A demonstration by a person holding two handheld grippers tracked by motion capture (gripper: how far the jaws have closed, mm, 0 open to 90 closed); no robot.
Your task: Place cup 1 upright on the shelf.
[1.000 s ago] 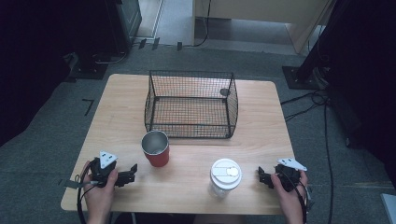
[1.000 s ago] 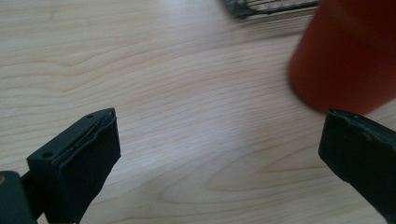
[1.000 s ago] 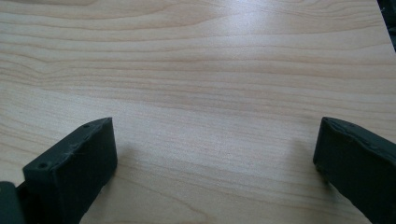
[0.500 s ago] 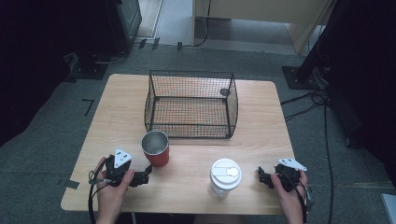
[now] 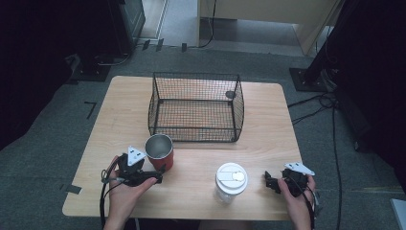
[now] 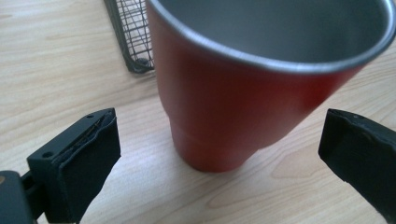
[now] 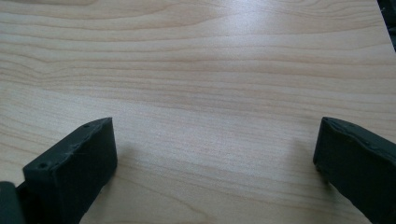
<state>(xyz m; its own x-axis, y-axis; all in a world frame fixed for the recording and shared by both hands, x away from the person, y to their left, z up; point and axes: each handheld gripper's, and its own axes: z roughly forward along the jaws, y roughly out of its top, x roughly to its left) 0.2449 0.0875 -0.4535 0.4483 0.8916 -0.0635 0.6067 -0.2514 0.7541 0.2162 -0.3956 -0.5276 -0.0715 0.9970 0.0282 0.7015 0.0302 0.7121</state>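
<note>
A red metal tumbler [image 5: 160,151] with a steel rim stands upright on the wooden table [image 5: 119,120], just in front of the wire basket's left corner. My left gripper [image 5: 158,173] is open right beside it; in the left gripper view the tumbler [image 6: 243,88] looms between the two spread jaws, not touched by either. A clear cup with a white lid [image 5: 231,181] stands near the front edge. To its right my right gripper [image 5: 268,181] rests open on the table, with bare wood between its jaws in the right gripper view.
A black wire basket [image 5: 196,108] sits at the middle back of the table, with a small round dark thing [image 5: 230,95] at its far right corner. Its near corner [image 6: 133,42] lies behind the tumbler. Cables trail on the floor at right.
My left gripper has moved right and forward, from the table's front left up to the red tumbler. The right gripper has stayed still.
</note>
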